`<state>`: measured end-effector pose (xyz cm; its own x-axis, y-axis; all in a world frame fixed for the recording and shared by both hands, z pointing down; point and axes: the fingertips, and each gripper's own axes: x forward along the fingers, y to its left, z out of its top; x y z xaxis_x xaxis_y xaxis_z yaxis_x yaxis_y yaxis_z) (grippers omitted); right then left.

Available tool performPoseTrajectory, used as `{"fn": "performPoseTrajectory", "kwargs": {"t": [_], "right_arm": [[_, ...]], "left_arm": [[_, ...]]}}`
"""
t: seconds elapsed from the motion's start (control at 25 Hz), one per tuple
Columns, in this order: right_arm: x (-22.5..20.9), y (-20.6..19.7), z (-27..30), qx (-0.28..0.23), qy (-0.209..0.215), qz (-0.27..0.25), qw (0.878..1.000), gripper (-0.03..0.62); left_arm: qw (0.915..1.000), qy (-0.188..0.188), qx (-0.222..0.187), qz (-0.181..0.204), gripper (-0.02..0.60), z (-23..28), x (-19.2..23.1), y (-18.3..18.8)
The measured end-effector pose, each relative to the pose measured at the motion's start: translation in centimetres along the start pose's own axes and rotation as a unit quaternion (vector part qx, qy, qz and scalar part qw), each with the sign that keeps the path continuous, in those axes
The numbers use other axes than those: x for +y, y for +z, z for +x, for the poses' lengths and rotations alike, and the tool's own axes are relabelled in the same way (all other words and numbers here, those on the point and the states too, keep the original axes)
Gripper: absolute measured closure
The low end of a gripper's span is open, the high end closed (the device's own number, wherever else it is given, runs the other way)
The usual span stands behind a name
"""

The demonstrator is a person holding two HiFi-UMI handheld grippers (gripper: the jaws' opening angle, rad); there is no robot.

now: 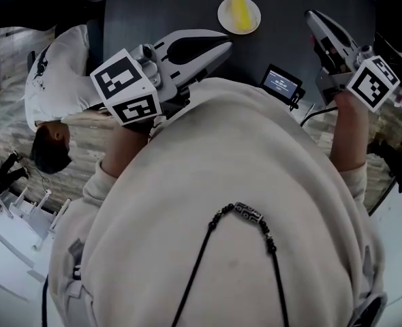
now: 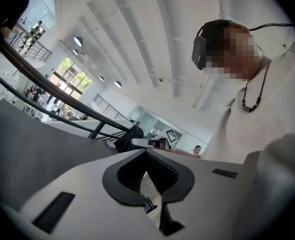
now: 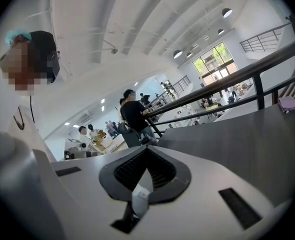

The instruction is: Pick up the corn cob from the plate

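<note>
1. Nearest: the wearer's cream sweatshirt (image 1: 242,203) and beaded necklace (image 1: 247,211) fill the lower head view. Both grippers are held out ahead of the chest, short of the work.
2. Left gripper (image 1: 225,45): jaws fully together, nothing between them. It points across the table's near edge toward the right gripper, not at the plate. I judge this a carrying posture, not an approach.
3. Right gripper (image 1: 313,16): jaws likewise closed and empty, angled slightly down over the dark table (image 1: 153,9).
4. A small screen device (image 1: 281,82) sits at the near table edge, between the grippers.
5. Farthest: the corn cob (image 1: 238,9) lies untouched on the white plate (image 1: 255,17), beyond and between the grippers, well apart from each. Either gripper must open its jaws before taking the cob.
</note>
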<state>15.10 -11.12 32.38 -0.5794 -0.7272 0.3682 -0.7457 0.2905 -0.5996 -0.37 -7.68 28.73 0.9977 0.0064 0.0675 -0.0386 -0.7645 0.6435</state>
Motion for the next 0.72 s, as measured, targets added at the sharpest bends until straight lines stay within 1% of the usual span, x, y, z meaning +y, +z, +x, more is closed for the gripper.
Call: {"fn": "performPoseTrajectory", "kwargs": {"t": [0.2, 0.32, 0.72], "right_arm": [[0.5, -0.5, 1.4, 0.014, 0.021, -0.012, 1.0, 0.579], [0.5, -0.8, 1.5, 0.023, 0.025, -0.011, 0.999, 0.579], [-0.5, -2.2, 3.2, 0.05, 0.019, -0.005, 0.999, 0.579]], "left_arm": [[0.9996, 0.025, -0.017, -0.002, 0.579, -1.1, -0.1, -0.7], [0.999, 0.034, -0.029, -0.006, 0.579, -1.4, -0.7, -0.8], [0.9964, 0.071, -0.041, -0.021, 0.579, -2.6, -0.9, -1.9]]}}
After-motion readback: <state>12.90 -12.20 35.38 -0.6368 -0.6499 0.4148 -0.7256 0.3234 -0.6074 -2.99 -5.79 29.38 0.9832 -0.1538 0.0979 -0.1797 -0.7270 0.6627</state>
